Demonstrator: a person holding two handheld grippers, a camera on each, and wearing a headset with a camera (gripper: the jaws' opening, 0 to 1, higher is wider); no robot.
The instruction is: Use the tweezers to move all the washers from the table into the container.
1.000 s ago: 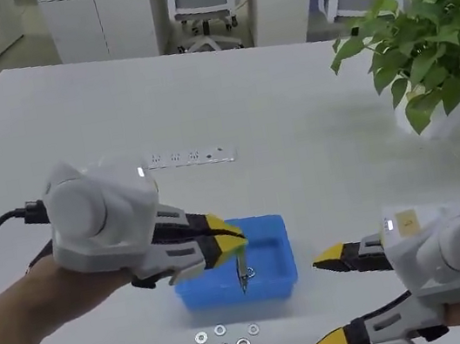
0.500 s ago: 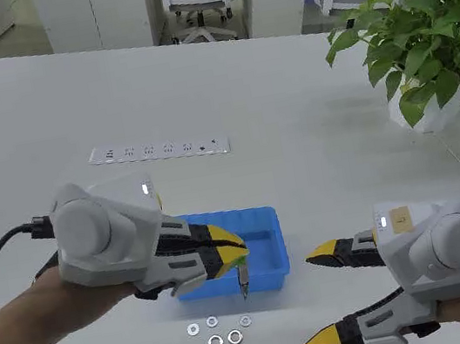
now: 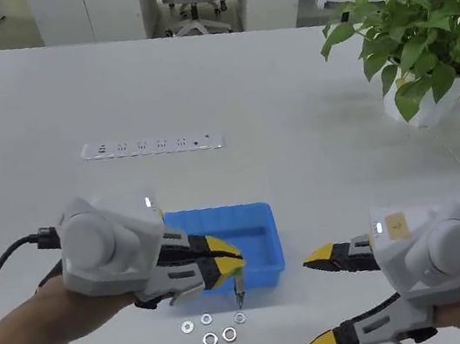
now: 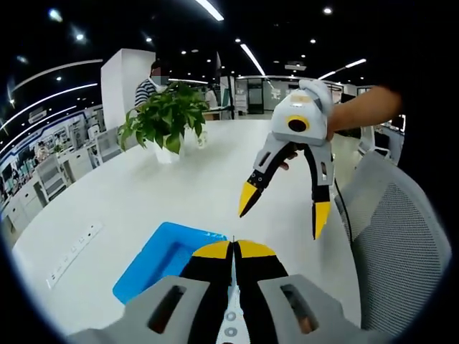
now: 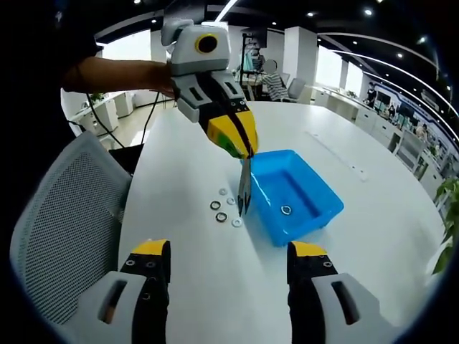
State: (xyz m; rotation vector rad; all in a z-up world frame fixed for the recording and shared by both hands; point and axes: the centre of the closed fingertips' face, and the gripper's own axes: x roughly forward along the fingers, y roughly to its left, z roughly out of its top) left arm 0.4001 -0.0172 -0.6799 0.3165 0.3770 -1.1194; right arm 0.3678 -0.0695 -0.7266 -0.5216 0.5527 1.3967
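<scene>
Fingers on my left gripper (image 3: 232, 260) are pressed together, pinching the tweezers (image 3: 239, 290), points down. Five washers (image 3: 229, 335) lie loose on the table (image 3: 293, 126) near the points, just beside the blue container (image 3: 257, 236). A single washer (image 5: 286, 210) sits inside it. My right gripper (image 3: 313, 306) has its fingers spread wide, off to the container's right.

left tongs (image 4: 232, 245): closed on tweezers (image 4: 232, 315) | right tongs (image 4: 283, 215): spread wide | blue container (image 4: 159, 258): beside left tongs
</scene>
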